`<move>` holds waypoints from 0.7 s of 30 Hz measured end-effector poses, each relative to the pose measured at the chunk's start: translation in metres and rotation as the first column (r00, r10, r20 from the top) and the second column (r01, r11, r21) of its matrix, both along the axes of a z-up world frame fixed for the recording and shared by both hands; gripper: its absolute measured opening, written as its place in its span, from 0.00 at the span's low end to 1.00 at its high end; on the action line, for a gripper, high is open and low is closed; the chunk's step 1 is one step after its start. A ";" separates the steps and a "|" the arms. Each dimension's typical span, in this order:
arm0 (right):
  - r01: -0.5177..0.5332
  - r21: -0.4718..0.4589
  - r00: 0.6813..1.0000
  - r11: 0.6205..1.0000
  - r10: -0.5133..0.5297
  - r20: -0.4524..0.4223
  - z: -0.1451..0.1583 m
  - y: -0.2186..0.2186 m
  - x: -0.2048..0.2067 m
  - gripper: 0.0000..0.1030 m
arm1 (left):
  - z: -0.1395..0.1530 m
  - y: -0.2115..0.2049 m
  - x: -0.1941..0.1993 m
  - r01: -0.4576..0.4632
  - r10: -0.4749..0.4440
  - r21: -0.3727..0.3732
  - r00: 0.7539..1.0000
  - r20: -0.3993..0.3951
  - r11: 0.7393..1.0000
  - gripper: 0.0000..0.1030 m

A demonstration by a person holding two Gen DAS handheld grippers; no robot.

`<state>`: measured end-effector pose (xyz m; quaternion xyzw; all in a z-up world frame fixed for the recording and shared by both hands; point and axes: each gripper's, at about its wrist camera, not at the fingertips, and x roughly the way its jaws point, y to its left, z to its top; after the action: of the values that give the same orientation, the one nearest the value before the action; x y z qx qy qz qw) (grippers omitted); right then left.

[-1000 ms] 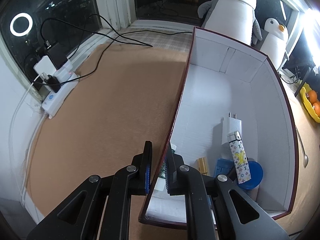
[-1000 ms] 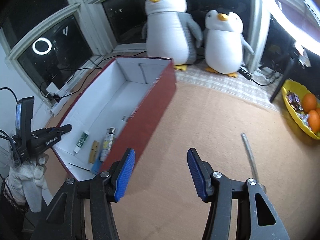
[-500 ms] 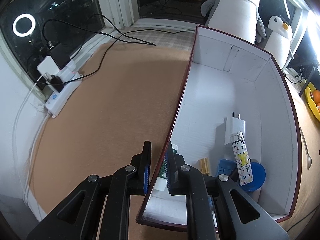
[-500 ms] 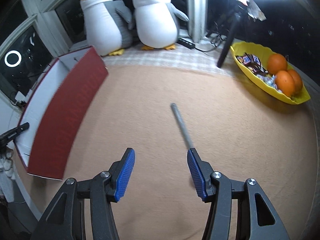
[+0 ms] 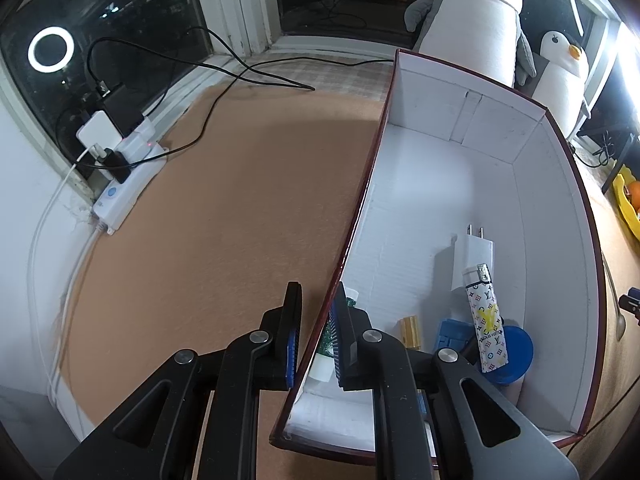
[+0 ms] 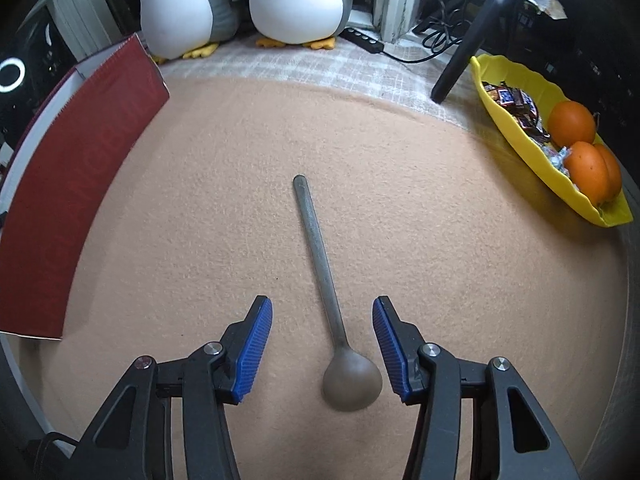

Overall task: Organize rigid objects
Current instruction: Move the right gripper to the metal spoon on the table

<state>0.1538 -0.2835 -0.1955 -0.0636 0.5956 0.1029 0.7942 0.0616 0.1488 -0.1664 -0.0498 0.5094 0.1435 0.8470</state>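
The surface [image 6: 400, 184] is covered with tan felt, which gives way to a pale checked cloth [image 6: 320, 64] at its 12 o'clock edge. Dark windows [image 5: 120, 12] with white frames close off the room beyond; one pane reflects a ring light [image 5: 51, 49].

In the left wrist view, a white power strip [image 5: 128, 188] with plugged-in chargers lies at 9 o'clock along the sill, and black cables [image 5: 224, 80] trail from it across the felt. Two plush penguins [image 6: 292, 0] stand at 12 o'clock in the right wrist view. A yellow tray [image 6: 532, 152] holding oranges [image 6: 572, 124] and wrapped sweets sits at 2 o'clock.

The box [image 5: 460, 184], dark red outside and white inside, lies at 9 o'clock in the right wrist view. It holds a white charger [image 5: 472, 256], a patterned lighter [image 5: 488, 328], a blue disc [image 5: 518, 354], a blue block [image 5: 452, 336] and a small yellow piece [image 5: 410, 330], all near its 6 o'clock end.

The left tool [image 5: 316, 340] is clamped together on the box's left wall, one pad on each side of it.

The spoon [image 6: 324, 276] lies flat on the felt, bowl at 6 o'clock and handle toward 12. The right tool [image 6: 322, 346] straddles the neck, jaws apart and closing, pads clear of the metal. No obstruction lies beside the spoon.
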 end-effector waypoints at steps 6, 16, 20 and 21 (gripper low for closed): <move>-0.025 -0.016 0.999 1.000 0.024 -0.046 -0.017 -0.001 0.008 0.31 | 0.000 -0.001 0.002 -0.002 0.002 0.006 1.000 -0.010 1.000 0.12; -0.033 0.002 0.997 0.999 0.033 -0.064 -0.025 -0.006 0.006 0.12 | -0.004 -0.003 0.007 -0.008 0.008 0.019 0.999 -0.033 1.000 0.14; -0.004 0.030 0.998 1.000 0.006 -0.066 -0.026 -0.013 0.007 0.08 | -0.006 -0.004 0.008 -0.008 0.009 0.023 0.999 -0.040 1.000 0.14; 0.003 0.034 0.998 0.999 -0.001 -0.065 -0.026 -0.013 0.006 0.07 | -0.006 -0.004 0.008 -0.008 0.009 0.023 0.999 -0.041 1.000 0.14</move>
<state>0.1595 -0.2969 -0.2210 -0.0460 0.6194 0.1143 0.7754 0.0695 0.1452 -0.1726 -0.0392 0.5247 0.1539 0.8364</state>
